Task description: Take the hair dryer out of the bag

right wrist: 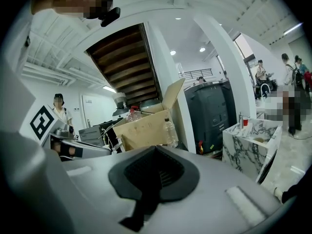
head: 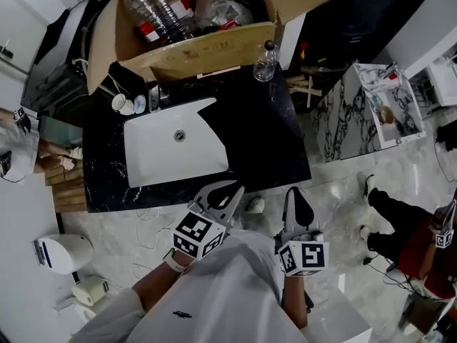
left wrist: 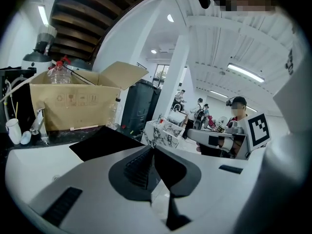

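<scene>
No hair dryer shows in any view. A flat black shape [head: 246, 138] lies on the dark counter [head: 107, 170] and covers the right part of the white sink [head: 168, 152]; I cannot tell whether it is the bag. In the left gripper view it is the dark patch [left wrist: 100, 140] on the white surface. Both grippers hang in front of the counter's near edge, close to my body and above the floor. My left gripper [head: 232, 193] [left wrist: 153, 151] is shut with nothing in it. My right gripper [head: 294, 196] [right wrist: 155, 151] is shut and empty too.
An open cardboard box [head: 207, 52] with plastic bottles stands at the counter's back, a clear bottle [head: 265, 61] beside it. Small cups [head: 123, 103] sit left of the sink. A marble-patterned stand [head: 350, 113] is to the right, another person [head: 410, 238] beyond it. A white appliance [head: 64, 252] stands on the floor.
</scene>
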The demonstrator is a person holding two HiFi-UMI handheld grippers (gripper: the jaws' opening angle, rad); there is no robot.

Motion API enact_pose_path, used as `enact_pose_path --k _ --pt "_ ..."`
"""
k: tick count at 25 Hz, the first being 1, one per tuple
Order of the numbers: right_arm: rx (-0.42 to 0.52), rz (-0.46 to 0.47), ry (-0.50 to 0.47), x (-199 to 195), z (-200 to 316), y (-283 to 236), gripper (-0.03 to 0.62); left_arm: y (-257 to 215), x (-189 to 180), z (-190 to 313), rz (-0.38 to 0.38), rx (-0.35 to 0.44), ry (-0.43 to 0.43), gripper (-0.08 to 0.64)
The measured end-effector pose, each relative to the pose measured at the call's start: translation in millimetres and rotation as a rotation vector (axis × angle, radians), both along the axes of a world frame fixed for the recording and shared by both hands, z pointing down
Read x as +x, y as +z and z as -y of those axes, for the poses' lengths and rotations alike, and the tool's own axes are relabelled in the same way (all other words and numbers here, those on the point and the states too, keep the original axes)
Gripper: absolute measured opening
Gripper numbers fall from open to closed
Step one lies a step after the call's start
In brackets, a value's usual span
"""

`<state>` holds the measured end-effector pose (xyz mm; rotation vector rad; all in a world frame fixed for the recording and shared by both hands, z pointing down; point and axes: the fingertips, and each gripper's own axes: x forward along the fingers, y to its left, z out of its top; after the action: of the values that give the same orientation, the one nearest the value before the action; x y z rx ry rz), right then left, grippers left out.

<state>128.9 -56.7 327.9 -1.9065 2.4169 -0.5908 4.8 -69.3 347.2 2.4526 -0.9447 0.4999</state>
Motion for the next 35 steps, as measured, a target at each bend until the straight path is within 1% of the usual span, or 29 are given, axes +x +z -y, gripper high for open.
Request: enact_pose_path --k 5,10,13,18,24,26,29,30,32,35 --pt "-0.013 -0.001 0.001 -1.9 4.1 8.9 0.011 11.2 10.8 5.3 0.004 -0.020 0.040 0.020" --pt "-0.038 -0.010 0.015 2.5 6.9 18.6 0.011 27.6 22.4 2.6 0.025 -0.055 0.087 0.072" --pt "-0.051 -0.022 0.015 6.6 13.4 26.1 0.011 38.4 30.9 6.6 0.037 -0.074 0.120 0.076" --pt "-0.075 -0.026 0.027 10.5 20.6 44.9 0.011 62.1 42.2 17.2 0.096 -0.077 0.172 0.118" --pt "-0.110 -0.014 0.029 15.4 24.9 67.9 0.011 99.5 59.6 28.1 0.164 -0.104 0.213 0.152" --pt "-0.116 -0.015 0.033 18.8 27.2 73.6 0.011 109.8 64.6 31.9 0.195 -0.100 0.224 0.163" --pt "-0.125 -0.016 0.036 24.2 29.2 83.4 0.011 124.3 74.5 31.8 0.231 -0.081 0.253 0.199" --pt "-0.128 -0.016 0.035 25.3 29.4 86.3 0.011 128.7 77.2 31.0 0.241 -0.073 0.261 0.199" --pt "-0.134 -0.014 0.034 27.1 28.9 90.2 0.012 137.9 80.1 29.4 0.264 -0.065 0.264 0.206" --pt "-0.142 -0.007 0.041 31.3 28.8 94.9 0.011 151.3 81.0 31.1 0.299 -0.069 0.248 0.210"
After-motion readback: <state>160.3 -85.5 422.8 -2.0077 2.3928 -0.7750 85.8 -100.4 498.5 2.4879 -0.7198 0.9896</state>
